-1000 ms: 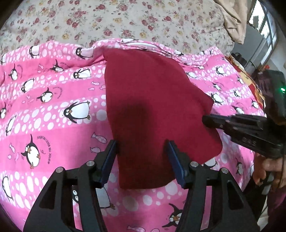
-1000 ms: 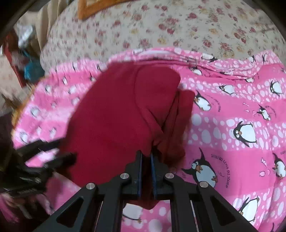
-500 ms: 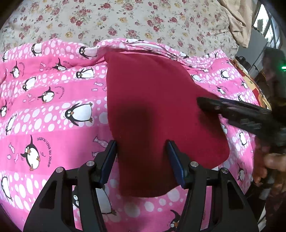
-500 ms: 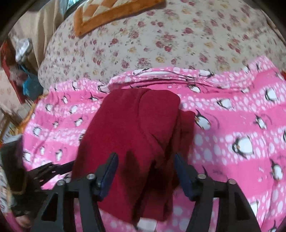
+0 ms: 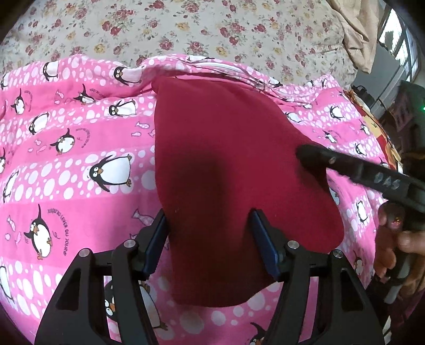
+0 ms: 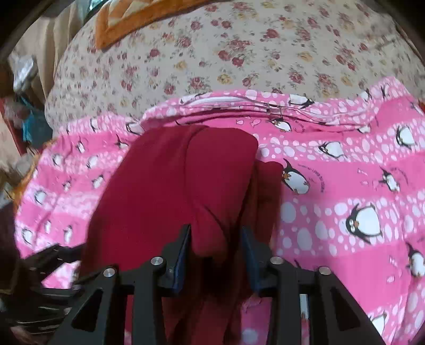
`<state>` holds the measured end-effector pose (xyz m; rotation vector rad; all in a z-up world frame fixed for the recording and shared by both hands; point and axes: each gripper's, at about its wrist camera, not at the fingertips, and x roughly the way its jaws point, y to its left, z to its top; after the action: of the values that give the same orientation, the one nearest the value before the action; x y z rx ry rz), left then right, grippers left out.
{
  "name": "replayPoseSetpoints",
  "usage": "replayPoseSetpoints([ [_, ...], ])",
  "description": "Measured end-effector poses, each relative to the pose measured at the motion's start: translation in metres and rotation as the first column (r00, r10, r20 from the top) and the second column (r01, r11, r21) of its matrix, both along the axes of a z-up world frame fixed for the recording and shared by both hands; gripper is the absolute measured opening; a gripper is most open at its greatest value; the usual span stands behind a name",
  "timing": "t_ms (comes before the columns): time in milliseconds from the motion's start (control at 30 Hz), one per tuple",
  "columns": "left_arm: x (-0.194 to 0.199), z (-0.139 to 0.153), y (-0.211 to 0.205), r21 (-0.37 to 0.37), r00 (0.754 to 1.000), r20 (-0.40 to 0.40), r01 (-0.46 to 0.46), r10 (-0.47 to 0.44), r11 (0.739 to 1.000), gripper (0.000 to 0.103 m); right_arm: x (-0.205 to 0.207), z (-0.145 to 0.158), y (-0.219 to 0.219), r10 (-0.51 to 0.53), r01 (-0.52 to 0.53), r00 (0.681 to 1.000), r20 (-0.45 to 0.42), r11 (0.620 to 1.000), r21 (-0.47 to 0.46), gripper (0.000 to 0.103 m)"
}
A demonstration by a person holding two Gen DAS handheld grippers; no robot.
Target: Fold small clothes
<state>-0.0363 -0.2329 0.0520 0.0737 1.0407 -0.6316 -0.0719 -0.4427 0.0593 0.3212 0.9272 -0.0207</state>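
A dark red garment (image 5: 225,159) lies folded on the pink penguin blanket (image 5: 79,148). My left gripper (image 5: 208,225) hovers over its near end. Its jaws are opening, the cloth shows below them, and the pads press on nothing. My right gripper (image 5: 305,155) reaches in from the right over the garment's right side, with a hand (image 5: 398,238) behind it. In the right wrist view the red garment (image 6: 164,185) shows a folded-over flap running between the jaws of my right gripper (image 6: 216,238). Those jaws are opening and the pads stand clear of the flap. The left gripper (image 6: 53,254) shows blurred at lower left.
The pink blanket (image 6: 332,185) lies on a floral bedsheet (image 5: 186,31). An orange patterned cover (image 6: 119,24) sits at the far end of the bed and a beige cloth (image 5: 353,31) at the far right. Clutter (image 6: 29,124) lies off the bed's side.
My right gripper was shut on an edge of the red cloth and has let it go, jaws spreading. It has lifted slightly and its finger reaches further over the garment. The left gripper stays put.
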Motion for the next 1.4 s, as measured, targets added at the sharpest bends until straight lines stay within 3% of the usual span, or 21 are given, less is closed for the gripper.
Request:
replayPoseSetpoints([
  [100,0.001,0.0,0.0,0.0,1.0,0.001,-0.001,0.001,1.0,0.064,-0.002,0.007,-0.007,-0.039,0.037,0.999,0.03,0.998,0.051,0.051],
  [300,0.002,-0.001,-0.001,0.0,1.0,0.0,-0.002,0.002,1.0,0.065,0.024,-0.013,-0.017,-0.073,0.076,0.997,-0.026,0.99,0.117,0.051],
  [433,0.003,-0.001,-0.001,-0.009,1.0,-0.002,-0.003,0.003,1.0,0.065,0.041,-0.014,0.005,0.021,-0.023,1.0,-0.019,0.995,-0.1,0.041],
  [500,0.004,0.0,-0.002,-0.013,1.0,-0.005,-0.004,0.004,1.0,0.065,0.045,-0.016,0.004,0.015,-0.018,0.999,-0.029,0.993,-0.116,0.04],
  [667,0.007,0.0,0.001,-0.035,1.0,-0.028,-0.012,0.011,0.999,0.065,0.036,-0.013,-0.008,-0.025,0.025,1.0,-0.008,0.999,-0.033,0.04],
  [867,0.021,0.0,0.013,-0.142,0.992,-0.113,-0.07,0.054,0.987,0.067,0.016,-0.012,-0.025,-0.071,0.072,0.997,-0.012,0.994,0.084,0.072],
  [933,0.026,-0.002,0.015,-0.175,0.99,-0.128,-0.085,0.063,0.981,0.074,0.015,-0.019,-0.029,-0.053,0.056,0.998,-0.027,0.991,0.126,0.077],
  [1100,0.041,-0.016,0.009,-0.2,0.982,-0.177,-0.095,0.06,0.975,0.077,0.019,-0.04,-0.033,-0.021,0.031,0.999,-0.046,0.973,0.23,0.085],
  [1167,0.046,-0.022,0.005,-0.207,0.978,-0.201,-0.09,0.048,0.974,0.084,0.023,-0.046,-0.034,-0.011,0.019,0.999,-0.032,0.963,0.269,0.086],
  [1333,0.053,-0.025,-0.004,-0.228,0.977,-0.211,-0.061,0.012,0.972,0.086,0.033,-0.052,-0.026,0.043,-0.048,0.999,0.025,0.953,0.299,0.086],
  [1367,0.054,-0.024,-0.004,-0.227,0.978,-0.209,-0.059,0.01,0.972,0.081,0.034,-0.051,-0.024,0.051,-0.057,0.998,0.03,0.953,0.296,0.073],
  [1400,0.052,-0.021,-0.002,-0.232,0.979,-0.201,-0.062,0.014,0.971,0.077,0.034,-0.05,-0.022,0.054,-0.059,0.998,0.028,0.955,0.29,0.069],
])
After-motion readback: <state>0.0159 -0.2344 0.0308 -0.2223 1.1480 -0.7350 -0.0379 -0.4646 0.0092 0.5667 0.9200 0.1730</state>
